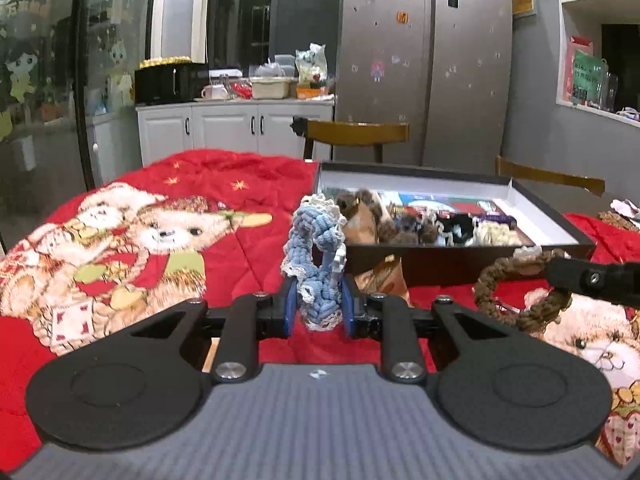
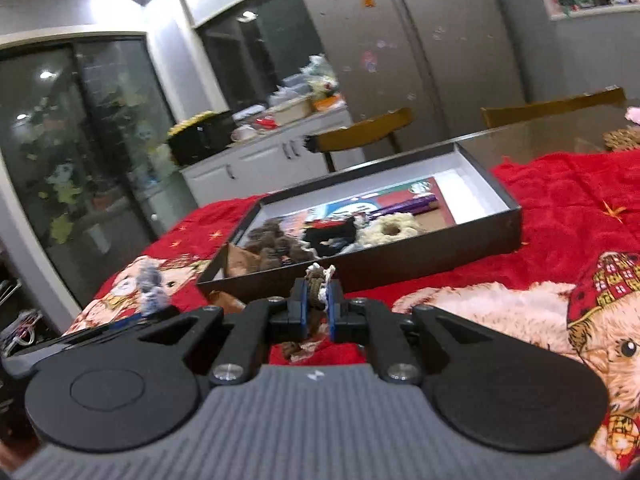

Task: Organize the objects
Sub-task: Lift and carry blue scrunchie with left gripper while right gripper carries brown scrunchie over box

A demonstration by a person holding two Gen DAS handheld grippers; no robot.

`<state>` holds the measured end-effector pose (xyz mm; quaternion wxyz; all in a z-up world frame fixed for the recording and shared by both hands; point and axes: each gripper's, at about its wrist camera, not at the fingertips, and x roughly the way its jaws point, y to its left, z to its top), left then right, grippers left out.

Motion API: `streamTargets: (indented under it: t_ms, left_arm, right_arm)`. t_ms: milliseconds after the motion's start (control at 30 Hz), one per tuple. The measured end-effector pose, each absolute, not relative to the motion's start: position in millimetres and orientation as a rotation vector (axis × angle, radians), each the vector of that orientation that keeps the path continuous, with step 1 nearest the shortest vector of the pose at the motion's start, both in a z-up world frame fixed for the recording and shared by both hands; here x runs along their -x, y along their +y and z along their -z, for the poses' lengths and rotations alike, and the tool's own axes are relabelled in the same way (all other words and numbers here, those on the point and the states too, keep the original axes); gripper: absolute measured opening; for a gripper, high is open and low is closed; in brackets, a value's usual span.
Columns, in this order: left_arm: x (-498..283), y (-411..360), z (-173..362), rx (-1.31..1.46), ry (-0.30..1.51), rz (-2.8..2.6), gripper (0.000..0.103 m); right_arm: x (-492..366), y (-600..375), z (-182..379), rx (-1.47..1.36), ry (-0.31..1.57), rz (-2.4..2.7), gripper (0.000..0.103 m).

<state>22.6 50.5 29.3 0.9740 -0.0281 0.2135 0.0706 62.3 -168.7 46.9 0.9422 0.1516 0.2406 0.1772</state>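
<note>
While both hands carry a scrunchie each toward the box [image 1: 460, 264], prob to drop them in w/ the rest: left gripper [image 1: 319, 306] clamped on blue scrunchie [image 1: 316, 240], chunky knit w/ white lace trim, held upright just before box's near-left corner. Right gripper [image 2: 318, 312] pinched tight on brown scrunchie [image 1: 516, 292], braided, lace-edged, over red blanket [image 1: 240, 248].

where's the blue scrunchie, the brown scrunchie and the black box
blue scrunchie [image 1: 316, 240], left wrist view, upper knitted loop
brown scrunchie [image 1: 486, 286], left wrist view, left curve of the ring
black box [image 2: 420, 256], right wrist view, near outer wall
</note>
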Motion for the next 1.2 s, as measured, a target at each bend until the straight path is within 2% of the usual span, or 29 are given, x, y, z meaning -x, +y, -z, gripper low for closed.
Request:
streamTargets:
  t_ms: [433,767,967,1200]
  left_arm:
    - [-25.2,48.1,-86.1,0.054,0.358,-0.105,0.027]
    - [-55.6,68.1,-170.3,0.115,0.229,-0.156,0.026]
    - [-85.4,77.7,-211.1,0.149,0.215,-0.071,0.026]
    - [-124.8,84.3,-220.0,0.166,0.225,0.012,0.026]
  right_arm:
    - [-70.5,-171.1,-119.4,-0.347,0.382,-0.417,0.011]
    - [-113.1,-175.4,-176.0,-0.472,0.286,-0.448,0.011]
    - [-159.0,-170.5,-189.2,-0.568,0.296,-0.487,0.011]
    - [-208.3,-159.7,-175.4,-0.622,0.371,-0.487,0.011]
